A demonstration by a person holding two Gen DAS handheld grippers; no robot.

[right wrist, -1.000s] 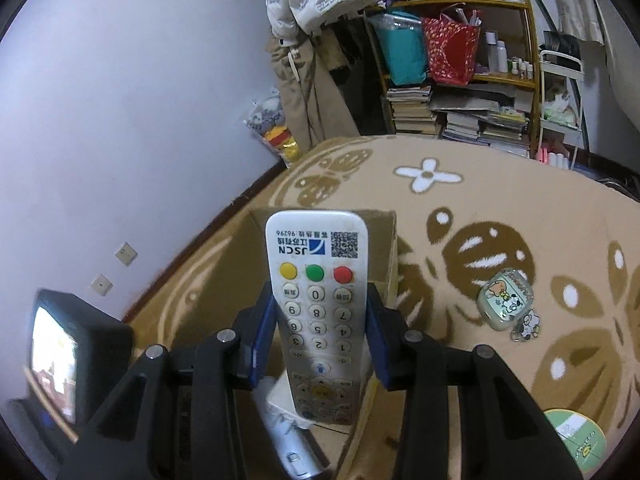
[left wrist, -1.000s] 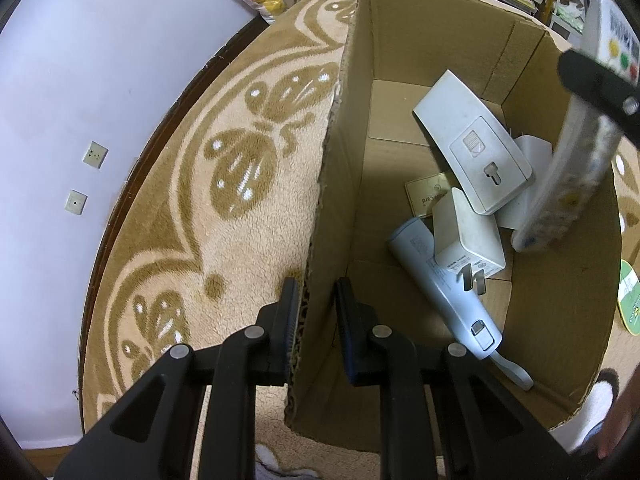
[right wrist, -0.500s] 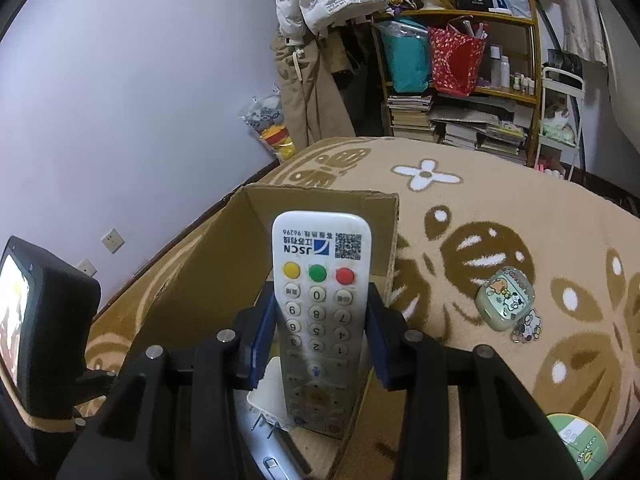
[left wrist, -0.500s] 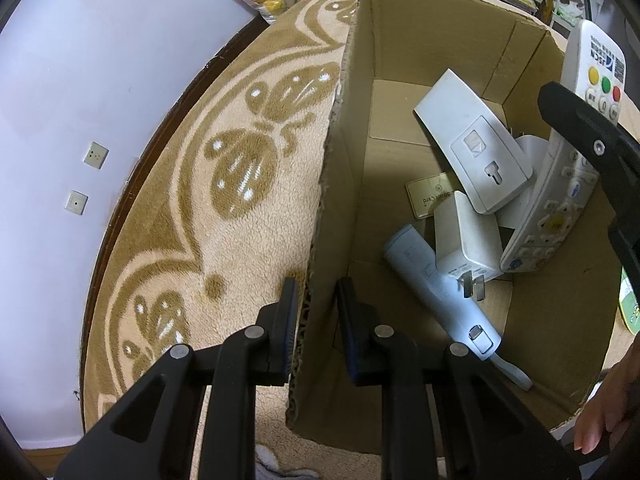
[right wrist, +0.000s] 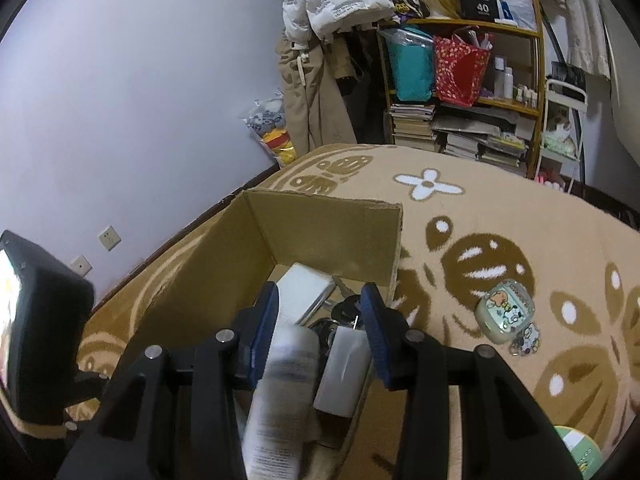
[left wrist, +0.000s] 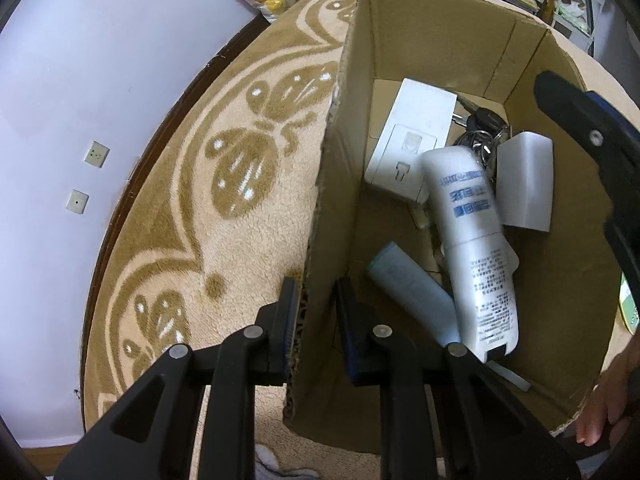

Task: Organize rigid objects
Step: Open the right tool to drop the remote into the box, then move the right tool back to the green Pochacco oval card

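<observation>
The remote control [left wrist: 472,240] now lies loose inside the cardboard box [left wrist: 436,24], back side up, slightly blurred, slanting across the other things from near the middle toward the near wall. Half a second ago it was still pinched in the right gripper [right wrist: 320,336] above the box; now that claw's fingers are spread with nothing between them, poised over the open top. So the drop is done, and this item counts as sorted. The remote rests on a white wall-plug unit [left wrist: 408,140], a pale blue tube [left wrist: 412,292] and a white block [left wrist: 526,184], with a bunch of keys [left wrist: 482,132] toward the far corner. The left gripper [left wrist: 316,312] has not moved: its claw is clamped on the box's left wall, steadying it. On the rug [right wrist: 500,216], right of the box, a small decorated case [right wrist: 506,312] seems the likely next item.
</observation>
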